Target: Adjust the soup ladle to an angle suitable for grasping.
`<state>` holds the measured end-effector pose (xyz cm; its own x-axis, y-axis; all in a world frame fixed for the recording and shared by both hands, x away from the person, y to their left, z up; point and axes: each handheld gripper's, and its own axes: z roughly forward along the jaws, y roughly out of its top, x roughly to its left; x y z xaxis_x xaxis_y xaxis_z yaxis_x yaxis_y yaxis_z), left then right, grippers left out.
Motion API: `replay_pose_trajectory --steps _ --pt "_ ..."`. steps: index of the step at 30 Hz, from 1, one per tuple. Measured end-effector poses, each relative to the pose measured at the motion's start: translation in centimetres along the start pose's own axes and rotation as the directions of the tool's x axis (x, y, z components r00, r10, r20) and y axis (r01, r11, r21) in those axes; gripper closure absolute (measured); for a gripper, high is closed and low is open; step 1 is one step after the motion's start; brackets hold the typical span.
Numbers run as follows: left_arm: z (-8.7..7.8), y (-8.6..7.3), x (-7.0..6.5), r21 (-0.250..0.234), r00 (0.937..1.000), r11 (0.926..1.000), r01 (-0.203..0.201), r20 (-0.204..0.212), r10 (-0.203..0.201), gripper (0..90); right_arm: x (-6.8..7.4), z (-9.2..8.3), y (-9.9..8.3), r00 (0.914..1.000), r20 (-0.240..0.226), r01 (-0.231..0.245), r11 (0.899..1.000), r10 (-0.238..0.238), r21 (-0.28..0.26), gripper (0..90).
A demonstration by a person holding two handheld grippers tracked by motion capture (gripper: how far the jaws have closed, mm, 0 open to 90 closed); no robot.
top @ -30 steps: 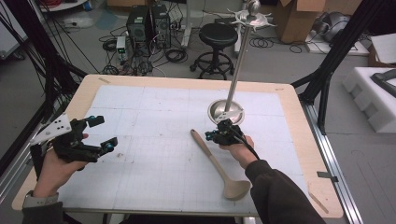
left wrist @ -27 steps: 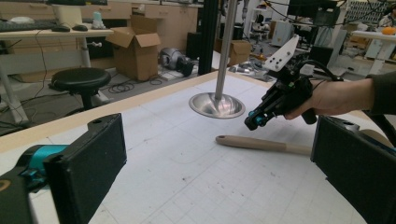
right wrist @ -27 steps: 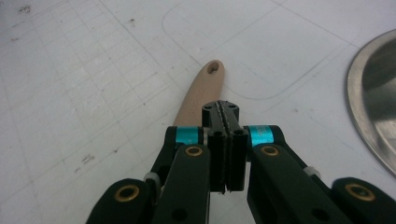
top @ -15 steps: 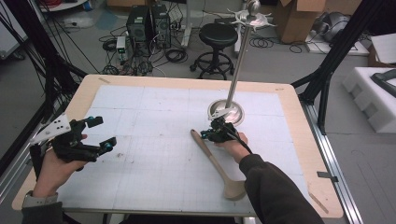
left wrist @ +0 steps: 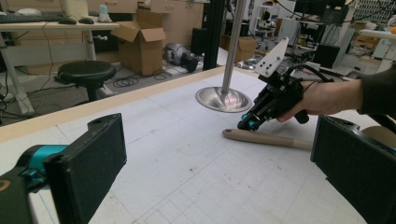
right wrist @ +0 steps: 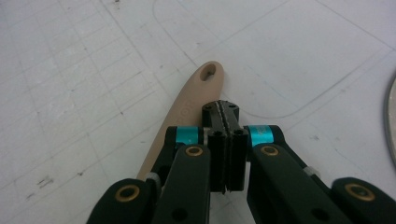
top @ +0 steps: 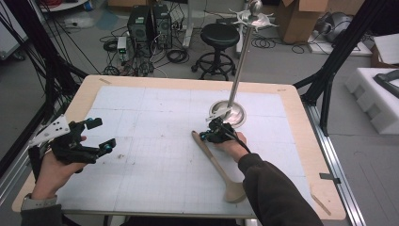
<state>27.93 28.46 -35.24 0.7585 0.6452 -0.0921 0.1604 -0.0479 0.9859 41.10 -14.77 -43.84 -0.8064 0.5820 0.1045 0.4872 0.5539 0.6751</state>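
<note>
A long wooden spoon [top: 214, 160] lies on the white mat, its bowl near the front edge and its handle end pointing at the stand. That handle end has a hole [right wrist: 208, 72]. My right gripper [top: 210, 133] hovers over the handle end, its jaws pressed together with nothing between them; in the right gripper view its tip [right wrist: 220, 111] sits just above the handle. My left gripper [top: 102, 135] is held over the mat's left side, wide open and empty. The left gripper view shows the spoon handle [left wrist: 266, 138] between its jaws.
A metal stand with a round base [top: 231, 113] and a tall pole topped with hooks [top: 254, 15] rises just behind the right gripper. The mat lies on a wooden table [top: 301, 122]. Beyond the far edge are a stool [top: 219, 35] and floor cables.
The right gripper has slid a little leftward along the spoon to its handle end, staying shut. The left hand has barely moved.
</note>
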Motion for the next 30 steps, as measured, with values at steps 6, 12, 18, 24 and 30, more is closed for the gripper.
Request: replay_pose_trajectory --steps 6,12,18,24,30 --pt "0.2 -0.1 0.0 0.012 1.0000 0.9999 0.002 -0.003 -0.002 3.9 0.7 0.3 0.2 0.9991 -0.030 0.030 0.999 -0.029 0.018 90.0" --pt "0.1 -0.2 0.0 0.013 1.0000 0.9999 0.000 -0.003 0.000 3.9 1.4 0.4 0.4 0.9965 -0.051 0.067 0.997 -0.066 0.029 90.0" --pt "0.1 -0.2 0.1 0.010 1.0000 0.9999 0.002 -0.004 -0.002 3.9 2.5 0.9 0.8 0.9931 -0.086 0.083 0.996 -0.079 0.036 90.0" --pt "0.0 -0.2 0.2 0.011 1.0000 0.9999 0.001 -0.004 -0.001 3.9 3.2 1.3 1.0 0.9893 -0.123 0.084 0.996 -0.078 0.040 90.0" --pt "0.0 -0.2 0.2 0.007 0.9999 1.0000 0.007 -0.007 -0.007 3.9 4.1 1.6 1.3 0.9826 -0.151 0.116 0.992 -0.108 0.044 90.0"
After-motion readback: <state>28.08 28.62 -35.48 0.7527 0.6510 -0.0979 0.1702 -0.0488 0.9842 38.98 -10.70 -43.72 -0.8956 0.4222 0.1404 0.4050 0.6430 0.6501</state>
